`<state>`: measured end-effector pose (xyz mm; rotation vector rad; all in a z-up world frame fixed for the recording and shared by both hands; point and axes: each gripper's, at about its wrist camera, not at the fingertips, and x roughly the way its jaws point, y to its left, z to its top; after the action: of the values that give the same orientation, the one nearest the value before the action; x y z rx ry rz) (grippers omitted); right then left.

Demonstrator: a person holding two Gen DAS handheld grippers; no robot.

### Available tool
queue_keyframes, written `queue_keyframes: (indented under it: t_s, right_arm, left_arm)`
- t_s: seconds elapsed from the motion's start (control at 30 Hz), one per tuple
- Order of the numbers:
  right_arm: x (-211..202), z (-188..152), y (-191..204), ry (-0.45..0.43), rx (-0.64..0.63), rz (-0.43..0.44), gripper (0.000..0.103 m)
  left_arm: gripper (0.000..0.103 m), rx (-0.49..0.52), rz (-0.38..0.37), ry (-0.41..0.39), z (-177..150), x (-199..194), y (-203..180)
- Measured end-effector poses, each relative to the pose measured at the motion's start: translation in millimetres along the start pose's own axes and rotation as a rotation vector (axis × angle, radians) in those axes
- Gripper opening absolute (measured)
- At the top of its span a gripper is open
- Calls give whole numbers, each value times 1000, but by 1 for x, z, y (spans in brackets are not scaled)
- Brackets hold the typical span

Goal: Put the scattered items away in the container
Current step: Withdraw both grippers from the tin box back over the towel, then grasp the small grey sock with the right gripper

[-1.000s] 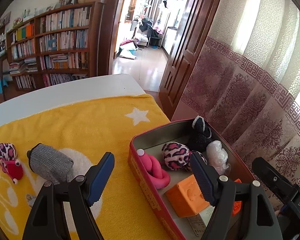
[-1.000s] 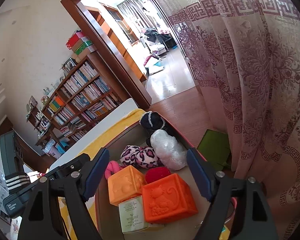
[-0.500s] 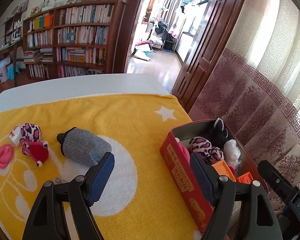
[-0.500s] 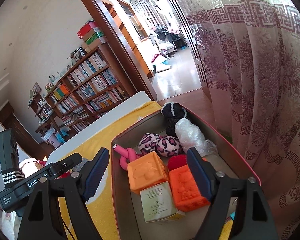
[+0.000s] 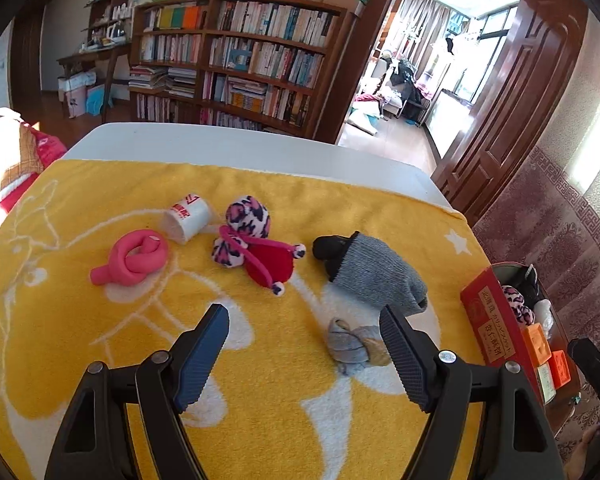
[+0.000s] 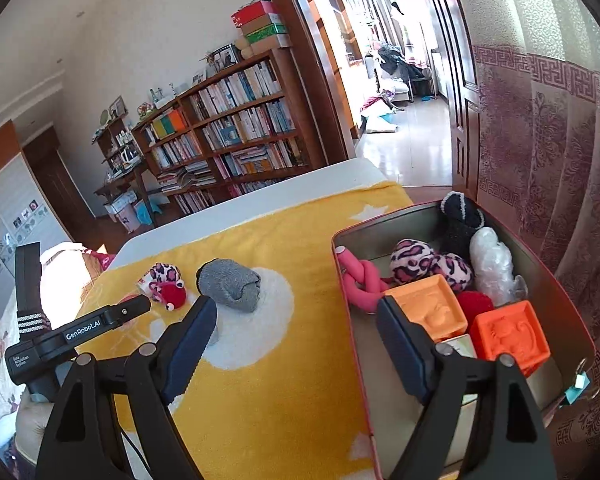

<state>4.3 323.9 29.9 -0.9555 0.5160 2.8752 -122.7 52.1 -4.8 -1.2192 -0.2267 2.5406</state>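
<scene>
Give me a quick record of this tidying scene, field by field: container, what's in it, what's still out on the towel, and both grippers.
container: red tin, open, beside the yellow towel
in the tin: orange blocks, pink knot, leopard ball, black sock
still on towel: grey sock, small grey bundle, red and leopard toy, pink twisted knot, white cup lying on its side
left gripper: open, empty, above towel
right gripper: open, empty, at the tin's edge
</scene>
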Motion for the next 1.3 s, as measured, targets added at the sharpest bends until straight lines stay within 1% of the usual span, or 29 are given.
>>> queue_keyframes:
  t_s: [0.17, 0.33, 0.43, 0.73, 1.03, 1.1, 1.17, 1.2, 1.23, 1.27, 1.3]
  right_arm:
    - [23, -13, 37, 72, -50, 73, 85]
    - [63, -25, 59, 202, -18, 115, 85]
    - [83, -28, 65, 250, -1, 112, 85]
    - [121, -29, 95, 285, -83, 64, 85]
    - [150, -33, 115, 293, -156, 41, 85]
    - [155, -36, 116, 302, -166, 32, 81]
    - [160, -40, 116, 314, -185, 10, 71]
    - [163, -42, 116, 316, -195, -6, 68]
    - [165, -44, 114, 318, -203, -18, 61]
    - [166, -45, 113, 319, -206, -21, 58]
    - [165, -45, 111, 316, -204, -15, 57]
  left_arm:
    - [79, -76, 50, -2, -3, -7, 55]
    - [79, -144, 52, -7, -8, -13, 90]
    - [79, -164, 50, -9, -11, -16, 104]
    - [79, -229, 34, -11, -9, -15, 128]
    - [79, -263, 41, 6, -11, -7, 138]
    - [79, -267, 46, 10, -12, -5, 140]
    - [79, -268, 51, 16, -12, -2, 141]
    - [79, -268, 54, 19, -12, 0, 142]
    - [79, -267, 57, 22, -12, 1, 142]
    - [79, -266, 61, 25, -12, 2, 142]
    - [79, -264, 66, 27, -12, 3, 141]
